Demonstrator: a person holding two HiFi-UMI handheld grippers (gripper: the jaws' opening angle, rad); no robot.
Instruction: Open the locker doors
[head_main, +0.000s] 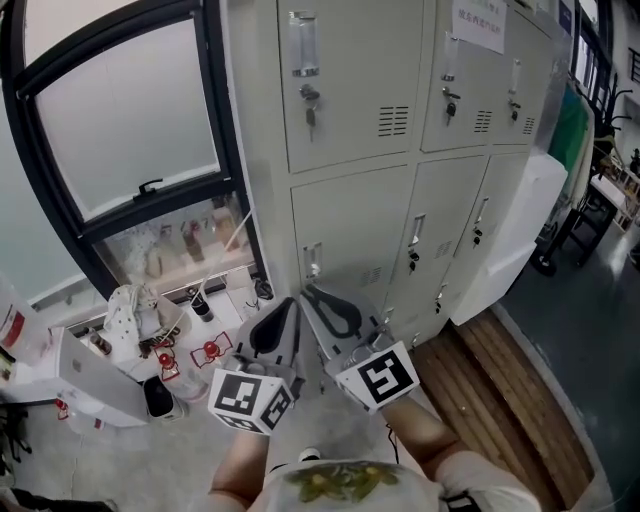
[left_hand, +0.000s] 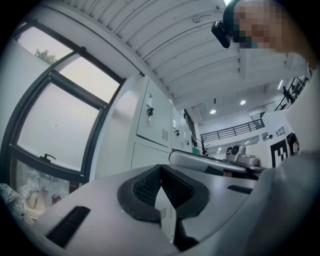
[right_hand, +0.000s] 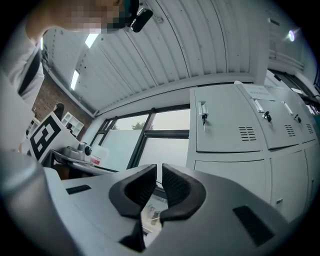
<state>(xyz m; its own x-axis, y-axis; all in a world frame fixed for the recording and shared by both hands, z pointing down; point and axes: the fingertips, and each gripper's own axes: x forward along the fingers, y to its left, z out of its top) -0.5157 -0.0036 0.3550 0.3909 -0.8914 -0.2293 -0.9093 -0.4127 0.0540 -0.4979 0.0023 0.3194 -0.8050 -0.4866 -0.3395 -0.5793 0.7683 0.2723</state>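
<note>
A bank of grey lockers (head_main: 400, 150) stands in front of me, and every door I can see is closed. The upper left door (head_main: 350, 90) has a handle (head_main: 304, 45) with a key (head_main: 311, 103) below it. The lower left door (head_main: 352, 225) sits just above my grippers. My left gripper (head_main: 290, 305) and right gripper (head_main: 312, 297) are held side by side close to my body, short of the doors and touching nothing. Both are shut and empty. The left gripper view shows its gripper (left_hand: 161, 169) tilted up past the lockers (left_hand: 152, 117). The right gripper (right_hand: 159, 169) also points upward beside the doors (right_hand: 227, 125).
A black-framed window (head_main: 120, 130) fills the left. Below it lie shoes, bottles and small clutter (head_main: 150, 330). A white panel (head_main: 520, 235) leans against the lockers at the right, above a wooden slat platform (head_main: 510, 390). Green cloth (head_main: 572, 130) hangs at the far right.
</note>
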